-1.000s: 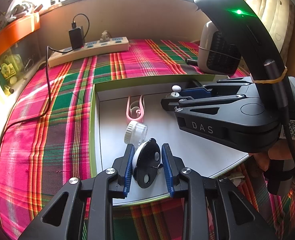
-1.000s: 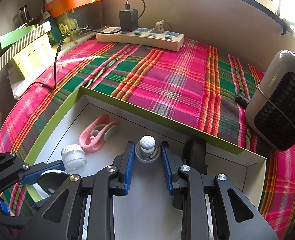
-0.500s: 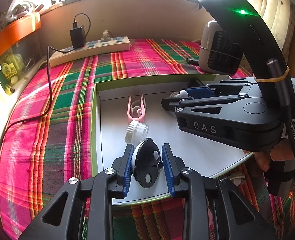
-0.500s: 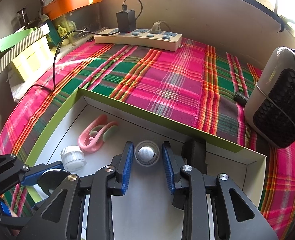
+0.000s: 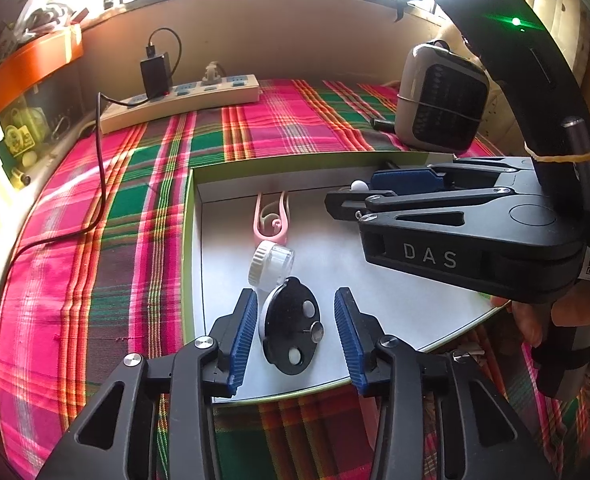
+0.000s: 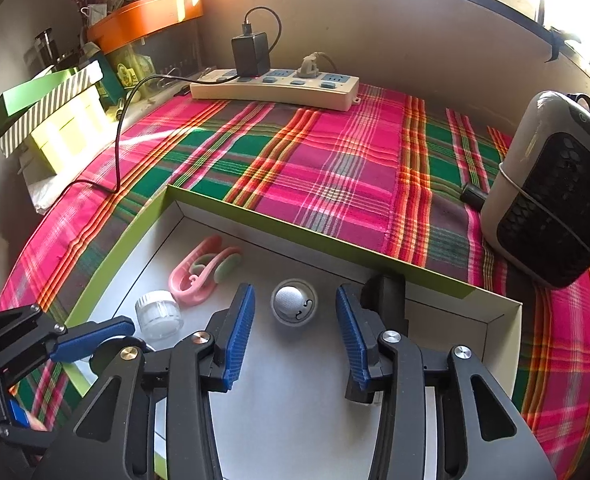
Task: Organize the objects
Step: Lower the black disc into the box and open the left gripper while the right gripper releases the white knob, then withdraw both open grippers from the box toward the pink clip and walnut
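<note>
We have both sets of tongs over the shallow green-edged box [image 6: 223,210] that sits on the plaid-covered worktop [image 6: 335,168], and both have just been opening: the left tongs [image 5: 295,332] stand apart around a black disc with three metal studs [image 5: 291,326], which lies on the box floor between the blue pads without either pad pressing it, and the right tongs [image 6: 295,332] stand apart around a small round grey puck with a white domed knob [image 6: 293,301], likewise free on the floor near the back wall of the box. We judge both pieces to be light, rigid and hard-shelled, so they should not deform, but their smooth curved rims could squirt out of ribbed pads if we squeeze off-centre; the disc is best taken across its width at the rim, the puck across its round base below the dome. Just beyond the disc lies a little clear jar with a white ribbed cap [image 5: 270,262], on its side and touching or nearly touching the disc, so it may roll if we nudge it; we would grip it across the cap. Further back rests a pink springy clip [image 5: 271,218], thin and flexible, best pinched at its closed loop end. A black block [image 6: 387,292] stands by the right pad against the back wall
</note>
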A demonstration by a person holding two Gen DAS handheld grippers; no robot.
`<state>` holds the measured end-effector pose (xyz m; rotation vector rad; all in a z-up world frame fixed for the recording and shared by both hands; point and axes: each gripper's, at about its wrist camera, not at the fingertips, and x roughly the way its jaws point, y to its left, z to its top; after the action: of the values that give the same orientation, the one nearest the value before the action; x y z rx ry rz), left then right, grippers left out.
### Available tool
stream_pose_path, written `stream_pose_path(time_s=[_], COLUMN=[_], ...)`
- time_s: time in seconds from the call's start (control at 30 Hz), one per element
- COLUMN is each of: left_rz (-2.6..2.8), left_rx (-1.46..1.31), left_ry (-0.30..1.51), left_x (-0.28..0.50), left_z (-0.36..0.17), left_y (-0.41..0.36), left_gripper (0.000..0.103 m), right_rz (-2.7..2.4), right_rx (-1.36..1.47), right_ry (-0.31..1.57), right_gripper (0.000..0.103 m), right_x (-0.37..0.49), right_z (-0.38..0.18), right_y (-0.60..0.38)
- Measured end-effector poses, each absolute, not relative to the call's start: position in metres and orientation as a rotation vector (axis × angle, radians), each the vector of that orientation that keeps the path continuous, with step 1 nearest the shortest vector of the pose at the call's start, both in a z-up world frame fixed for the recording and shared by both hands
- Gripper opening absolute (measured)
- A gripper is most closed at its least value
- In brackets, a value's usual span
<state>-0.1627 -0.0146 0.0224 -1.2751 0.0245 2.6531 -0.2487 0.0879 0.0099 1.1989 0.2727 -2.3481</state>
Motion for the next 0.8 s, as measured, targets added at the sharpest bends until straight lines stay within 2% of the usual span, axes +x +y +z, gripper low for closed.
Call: stream_pose_path(time_s=[0.8], left_rz=[2.730], left_rx=[-1.197], left_ry=[-0.023], left_x=[-0.125], left_z=[0.050], left_y=[-0.025], left_gripper=[0.041], right_rz=[-2.448], right_rx=[1.074], right_ry=[0.204], right_gripper=[0.045], right_x=[-0.194], right_z=[0.052], right_y=[0.123])
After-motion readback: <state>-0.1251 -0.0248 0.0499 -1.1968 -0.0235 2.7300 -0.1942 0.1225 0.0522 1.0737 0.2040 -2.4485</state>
